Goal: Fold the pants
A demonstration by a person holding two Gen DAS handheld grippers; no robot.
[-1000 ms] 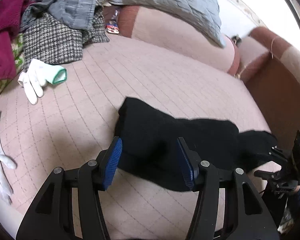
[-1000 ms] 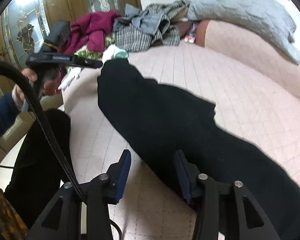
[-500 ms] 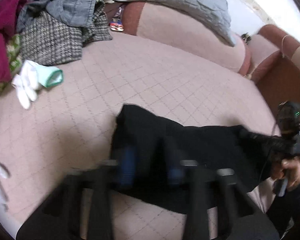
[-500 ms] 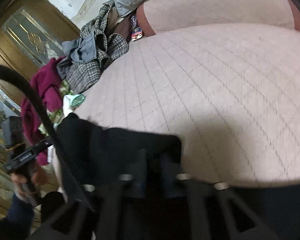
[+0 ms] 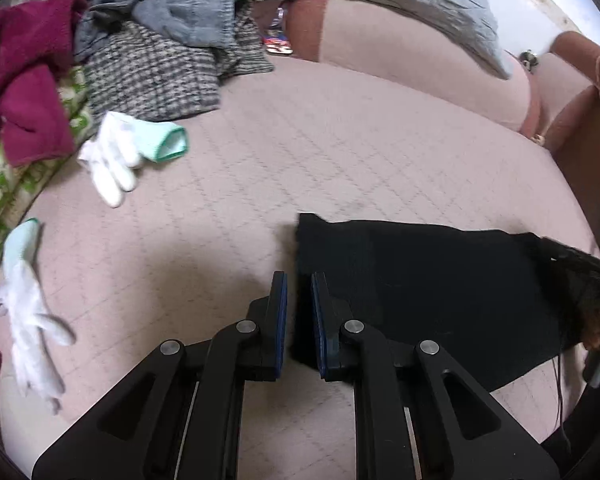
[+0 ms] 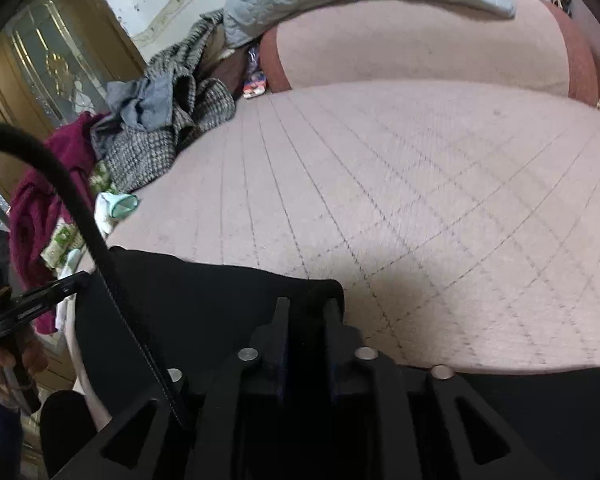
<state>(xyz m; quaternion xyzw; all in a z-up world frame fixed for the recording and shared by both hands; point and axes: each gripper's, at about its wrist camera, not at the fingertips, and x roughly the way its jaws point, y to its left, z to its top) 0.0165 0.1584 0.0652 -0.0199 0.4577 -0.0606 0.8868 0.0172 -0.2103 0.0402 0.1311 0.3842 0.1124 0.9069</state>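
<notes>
Black pants (image 5: 428,288), plain dark cloth, no pattern or detail to make out. Lying flat on the pink quilted bed (image 5: 300,152), near its front edge, folded over into a broad band running sideways. One short edge is straight and square, with a slightly raised corner. The far end is bunched and lifted off the bed. From the right wrist view the pants (image 6: 204,304) show a smooth rounded fold edge, and more black cloth spreads along the bed's near edge.
</notes>
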